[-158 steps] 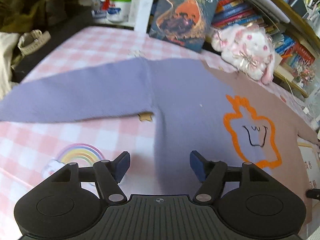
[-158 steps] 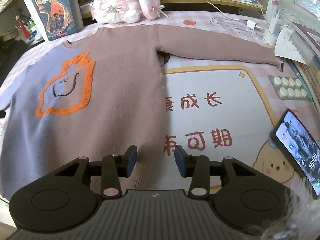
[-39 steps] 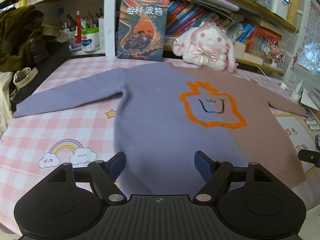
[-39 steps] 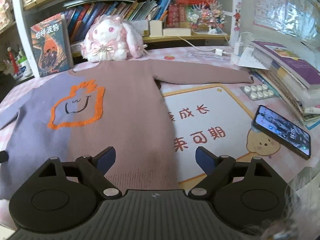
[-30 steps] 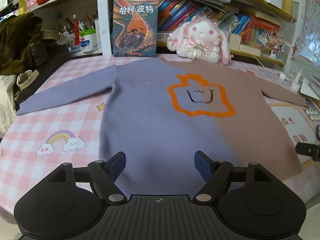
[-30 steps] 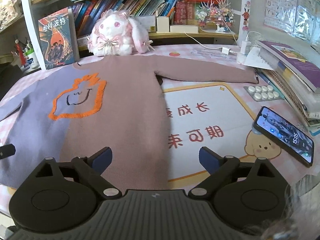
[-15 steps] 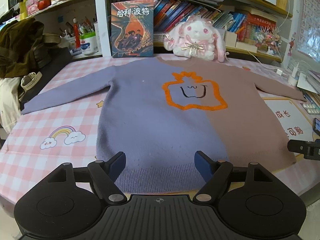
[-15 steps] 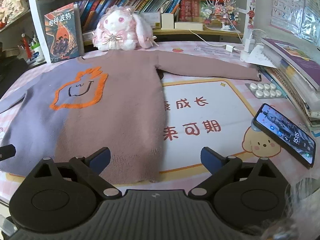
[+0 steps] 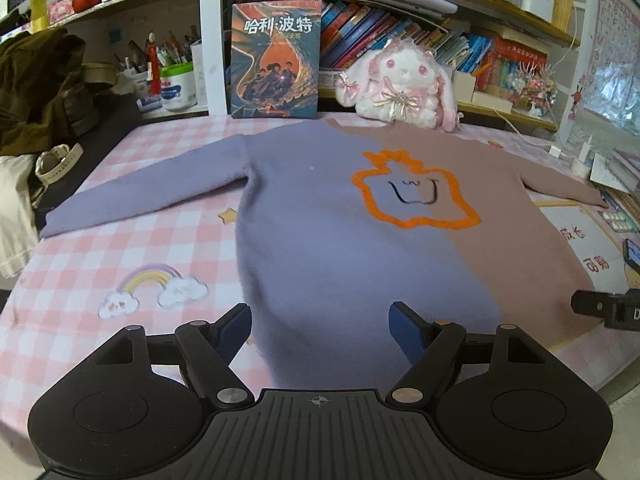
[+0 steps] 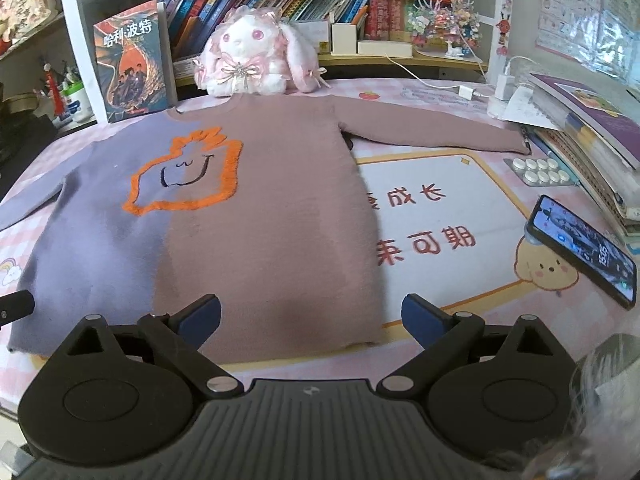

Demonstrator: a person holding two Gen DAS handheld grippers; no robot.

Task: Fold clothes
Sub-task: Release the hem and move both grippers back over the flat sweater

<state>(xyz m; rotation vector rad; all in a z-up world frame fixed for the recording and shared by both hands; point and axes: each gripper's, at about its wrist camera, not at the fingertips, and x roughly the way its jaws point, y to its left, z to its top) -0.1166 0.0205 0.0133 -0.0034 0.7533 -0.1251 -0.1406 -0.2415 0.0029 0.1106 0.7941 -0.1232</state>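
Nothing is held between the blue pads (image 9: 236, 326) of the left gripper (image 9: 320, 326), whose jaws are spread wide above the near hem of a two-tone sweater (image 9: 340, 248); the right gripper (image 10: 312, 320) is likewise parted wide and empty, poised over the hem's brown half. The sweater is laid flat, front up, on a pink checked table cover (image 9: 120, 248), lilac on the left and brown on the right, with an orange outlined figure (image 9: 412, 196) across the chest. Both sleeves are stretched outward to left and right, apparently so that each can be turned in cleanly; no fold is yet made. The two tools are judged to be lined up at the near edge, one per half, ready for the hem to be taken. At the far side a plush rabbit (image 10: 252, 60) and an upright book (image 9: 276, 60) are set just beyond the collar, while a phone (image 10: 580, 248) and a blister pack of tablets (image 10: 540, 172) are left on the mat to the right, apart from the cloth.
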